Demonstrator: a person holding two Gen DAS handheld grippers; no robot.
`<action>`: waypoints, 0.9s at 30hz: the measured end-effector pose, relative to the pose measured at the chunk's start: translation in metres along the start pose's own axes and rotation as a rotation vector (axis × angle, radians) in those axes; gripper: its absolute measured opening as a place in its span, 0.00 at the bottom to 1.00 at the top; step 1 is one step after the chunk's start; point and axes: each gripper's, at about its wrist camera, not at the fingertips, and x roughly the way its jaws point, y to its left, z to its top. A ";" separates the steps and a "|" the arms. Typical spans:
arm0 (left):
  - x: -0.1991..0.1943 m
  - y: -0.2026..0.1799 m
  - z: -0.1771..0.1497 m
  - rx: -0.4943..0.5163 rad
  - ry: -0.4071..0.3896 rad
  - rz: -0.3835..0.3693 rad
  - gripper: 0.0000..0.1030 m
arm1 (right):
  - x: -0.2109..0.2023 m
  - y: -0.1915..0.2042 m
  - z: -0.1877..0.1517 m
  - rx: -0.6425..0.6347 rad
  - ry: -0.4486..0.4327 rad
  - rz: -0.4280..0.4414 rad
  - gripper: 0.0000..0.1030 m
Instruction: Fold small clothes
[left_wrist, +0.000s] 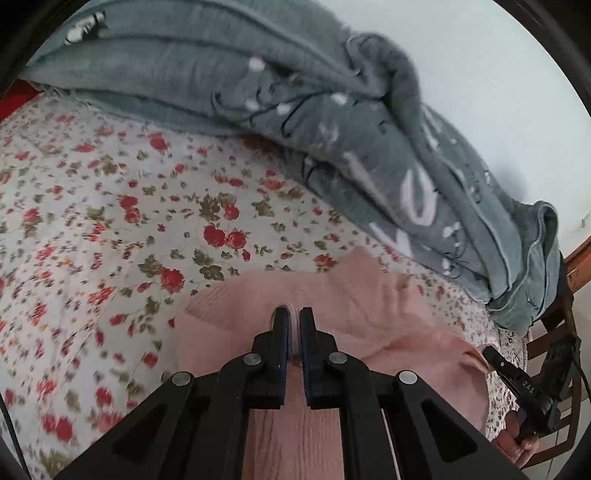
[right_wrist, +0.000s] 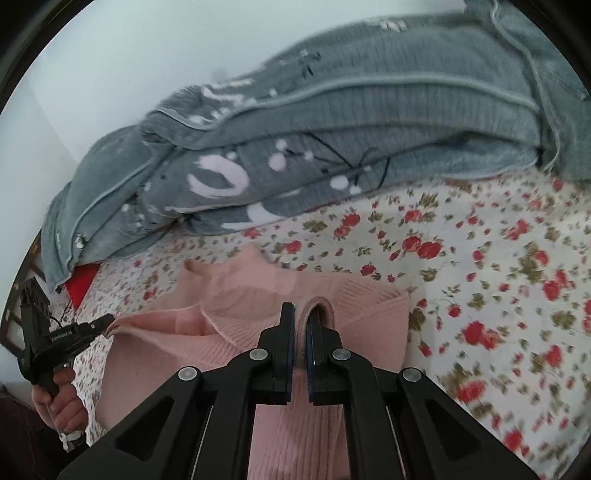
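Nearest the lens in the left wrist view, the left gripper has its jaws drawn close together on a bunched fold of the pink knit garment, a roll of ribbed edge showing between the pads. In the right wrist view the right gripper is likewise pinched onto a looped hem of the same pink knit garment. The garment lies on the bed, over its floral sheet, at the near edge, stretched between the two grippers so its long axis runs sideways from one gripper to the other. Its far part lies flat on the sheet with a corner peaking toward the grey blanket; its near part hangs below the grippers. The fabric is pale salmon pink, finely ribbed, with a denser ribbed band along one edge and soft diagonal creases where it is pulled. The grey blanket, printed with white marks and piped edges, is heaped along the far edge of the bed against a pale wall. A red cloth shows at the bed's edge beneath the blanket's end.
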 end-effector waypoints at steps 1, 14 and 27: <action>0.004 0.001 0.003 -0.005 0.009 -0.001 0.09 | 0.004 -0.002 0.002 0.002 0.004 -0.005 0.05; 0.007 -0.008 0.006 0.070 -0.008 -0.005 0.47 | -0.010 -0.004 0.006 -0.083 -0.072 -0.074 0.34; 0.053 -0.013 0.009 0.145 0.132 0.099 0.08 | 0.061 0.003 -0.003 -0.198 0.132 -0.135 0.06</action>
